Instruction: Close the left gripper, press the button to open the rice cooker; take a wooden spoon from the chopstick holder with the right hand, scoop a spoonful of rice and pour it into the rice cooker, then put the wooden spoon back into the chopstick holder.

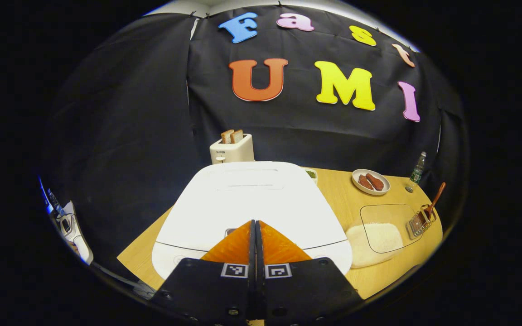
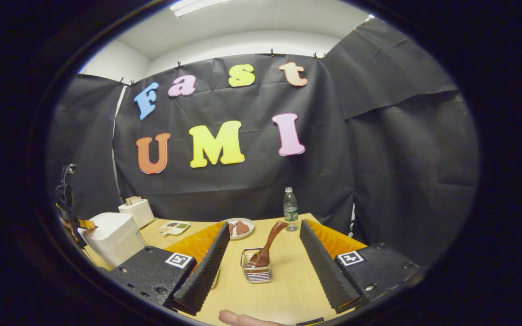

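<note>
While lid down, left gripper (image 1: 255, 226) perhaps touching.

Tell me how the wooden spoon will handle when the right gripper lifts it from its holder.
The wooden spoon looks rigid, so it likely won't flex. It leans tilted in the small wire chopstick holder, which seems light and may tip or drag along. The handle looks smooth and curved, so it might twist between the fingers of the open right gripper.
</note>
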`<state>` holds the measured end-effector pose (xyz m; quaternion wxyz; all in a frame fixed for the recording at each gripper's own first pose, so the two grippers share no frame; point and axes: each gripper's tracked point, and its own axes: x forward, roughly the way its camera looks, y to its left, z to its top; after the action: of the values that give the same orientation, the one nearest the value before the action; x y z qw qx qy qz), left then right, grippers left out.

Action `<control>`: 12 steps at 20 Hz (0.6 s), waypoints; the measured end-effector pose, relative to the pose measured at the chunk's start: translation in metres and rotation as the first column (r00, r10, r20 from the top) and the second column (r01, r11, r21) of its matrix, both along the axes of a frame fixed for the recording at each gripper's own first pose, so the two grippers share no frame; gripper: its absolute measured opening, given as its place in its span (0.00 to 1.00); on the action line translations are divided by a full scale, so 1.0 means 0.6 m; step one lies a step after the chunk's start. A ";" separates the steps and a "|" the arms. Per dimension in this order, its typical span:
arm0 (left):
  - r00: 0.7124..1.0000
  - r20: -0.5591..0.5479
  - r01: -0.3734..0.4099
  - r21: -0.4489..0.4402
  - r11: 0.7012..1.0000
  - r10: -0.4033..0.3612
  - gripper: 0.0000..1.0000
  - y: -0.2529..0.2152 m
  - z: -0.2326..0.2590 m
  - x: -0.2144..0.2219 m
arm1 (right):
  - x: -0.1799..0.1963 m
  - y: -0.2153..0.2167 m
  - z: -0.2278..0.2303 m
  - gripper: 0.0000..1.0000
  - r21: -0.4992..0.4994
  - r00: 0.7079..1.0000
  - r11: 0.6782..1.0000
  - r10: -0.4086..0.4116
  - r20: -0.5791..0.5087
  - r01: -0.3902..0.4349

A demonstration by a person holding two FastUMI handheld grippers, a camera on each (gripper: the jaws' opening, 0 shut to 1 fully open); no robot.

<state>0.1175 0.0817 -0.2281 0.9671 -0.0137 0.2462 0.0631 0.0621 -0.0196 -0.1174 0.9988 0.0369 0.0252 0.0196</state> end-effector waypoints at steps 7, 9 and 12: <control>0.990 0.129 -0.046 -0.075 0.996 0.055 0.01 0.006 0.075 -0.014 | 0.007 -0.028 -0.040 1.00 -0.035 0.999 0.998 -0.043 -0.031 0.042; 0.986 0.167 0.005 -0.125 0.992 0.017 0.07 -0.021 0.103 -0.040 | 0.011 -0.030 -0.052 1.00 -0.040 0.998 0.998 -0.045 -0.044 0.043; 0.976 0.219 0.034 -0.118 0.992 -0.008 0.98 -0.042 0.117 -0.061 | 0.018 -0.023 -0.060 1.00 -0.016 0.998 0.999 -0.030 -0.064 0.029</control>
<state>0.0811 0.0563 -0.1578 0.9863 -0.0764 0.1419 0.0359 0.0727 -0.0336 -0.1536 0.9979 0.0305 0.0569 0.0035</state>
